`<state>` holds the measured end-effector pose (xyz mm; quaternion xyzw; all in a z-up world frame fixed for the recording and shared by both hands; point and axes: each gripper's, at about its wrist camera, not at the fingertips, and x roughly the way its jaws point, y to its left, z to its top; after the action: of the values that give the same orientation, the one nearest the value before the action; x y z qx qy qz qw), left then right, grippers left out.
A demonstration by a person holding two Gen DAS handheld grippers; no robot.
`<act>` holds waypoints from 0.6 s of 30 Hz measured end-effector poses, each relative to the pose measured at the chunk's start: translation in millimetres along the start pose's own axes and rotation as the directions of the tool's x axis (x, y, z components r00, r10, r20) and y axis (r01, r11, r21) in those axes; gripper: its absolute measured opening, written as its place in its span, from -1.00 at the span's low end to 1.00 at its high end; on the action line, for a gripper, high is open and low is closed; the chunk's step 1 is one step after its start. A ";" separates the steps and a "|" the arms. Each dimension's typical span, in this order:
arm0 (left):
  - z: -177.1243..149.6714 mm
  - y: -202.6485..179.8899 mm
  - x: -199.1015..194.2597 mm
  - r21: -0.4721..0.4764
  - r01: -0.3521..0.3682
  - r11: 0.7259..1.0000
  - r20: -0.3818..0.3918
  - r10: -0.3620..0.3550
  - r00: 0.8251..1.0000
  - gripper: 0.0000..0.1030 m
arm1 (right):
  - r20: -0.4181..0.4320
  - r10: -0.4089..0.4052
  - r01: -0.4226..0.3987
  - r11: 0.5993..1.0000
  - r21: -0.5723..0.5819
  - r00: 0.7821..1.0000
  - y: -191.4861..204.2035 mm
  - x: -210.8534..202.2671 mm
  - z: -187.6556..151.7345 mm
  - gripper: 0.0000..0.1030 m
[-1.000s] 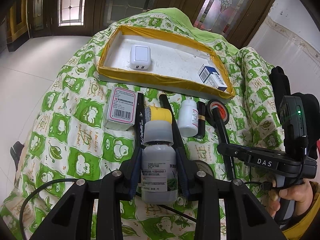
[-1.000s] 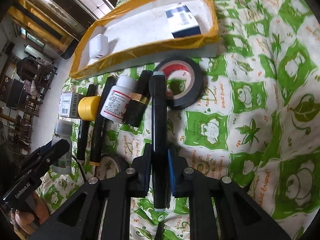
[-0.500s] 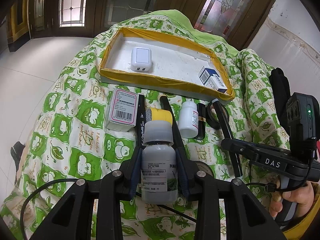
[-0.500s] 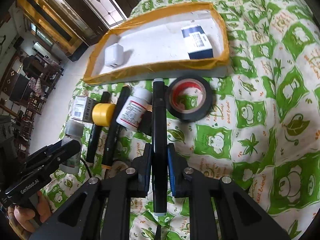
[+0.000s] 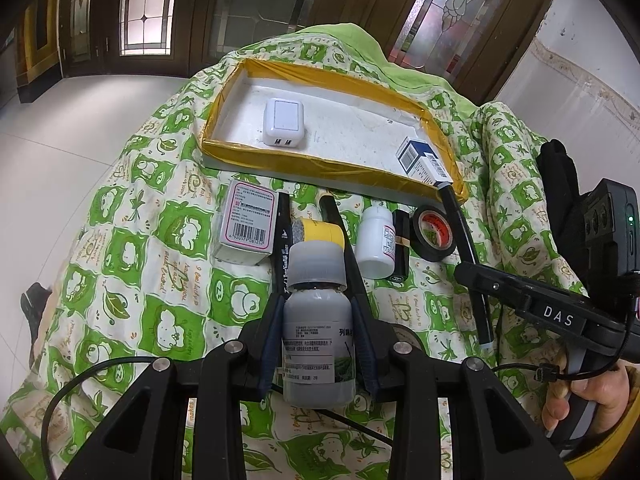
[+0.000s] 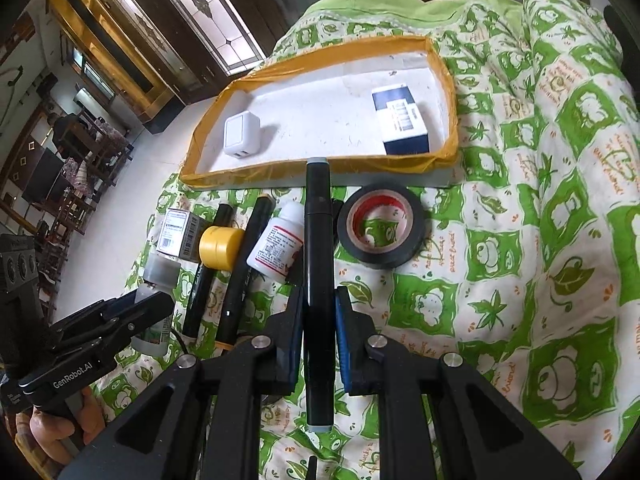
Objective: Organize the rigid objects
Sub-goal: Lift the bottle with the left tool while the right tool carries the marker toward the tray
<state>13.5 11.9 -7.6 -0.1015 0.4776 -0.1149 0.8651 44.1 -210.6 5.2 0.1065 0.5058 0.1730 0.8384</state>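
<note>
The green-and-white frog-print quilt [image 5: 132, 280] serves as the work surface, and the white foam tray with yellow-taped rim [image 5: 320, 160] is set on it at 12 o'clock from both cameras. Two items are already stowed in the tray: a white USB charger [image 5: 283, 123] toward its 9 o'clock end and a blue-and-white carton [image 6: 400, 118] toward its 3 o'clock end; the floor between them is bare. Two further items are in transit. The left gripper [image 5: 318, 336] is clenched on a grey capped bottle [image 5: 318, 320], its pads pressed against the bottle's sides. The right gripper [image 6: 318, 332] is clamped on a long black marker [image 6: 318, 280], whose far tip is seen over the tray's near rim; whether it touches the rim cannot be told. Outside the tray, a row is left on the quilt just below the near rim: at 3 o'clock a roll of black tape with red core [image 6: 380, 226]; at 9 o'clock a pink-labelled carton [image 5: 248, 226]; between them a white pill bottle [image 5: 376, 240], two black pens [image 6: 236, 276], a yellow-capped item [image 6: 220, 246] and a small black-and-gold tube [image 5: 401, 250]. The task is judged to be in its early part: two items placed, two held, about seven to be collected. The person's hand [image 5: 588, 396] is seen on the right gripper's handle.
</note>
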 end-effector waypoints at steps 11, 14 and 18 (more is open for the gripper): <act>2.0 -0.1 -1.3 -0.009 0.009 1.000 -0.001 -0.009 1.000 -0.31 | 0.037 -0.017 0.017 1.000 -0.010 0.999 -1.5 -8.1 5.0 -0.72; 3.9 0.0 -3.0 -0.015 0.016 1.000 -0.003 -0.016 1.000 -0.31 | 0.043 -0.016 0.016 1.000 -0.008 0.999 -2.9 -11.0 6.1 -0.72; 7.3 -1.6 -5.0 -0.013 0.029 1.000 0.003 -0.029 1.000 -0.31 | 0.050 -0.024 0.024 1.000 -0.009 0.998 -3.7 -12.3 8.0 -0.72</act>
<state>17.0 12.3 0.7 -0.1142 0.4755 -0.1241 0.8634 46.6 -219.0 17.5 0.1006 0.4851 0.1627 0.8533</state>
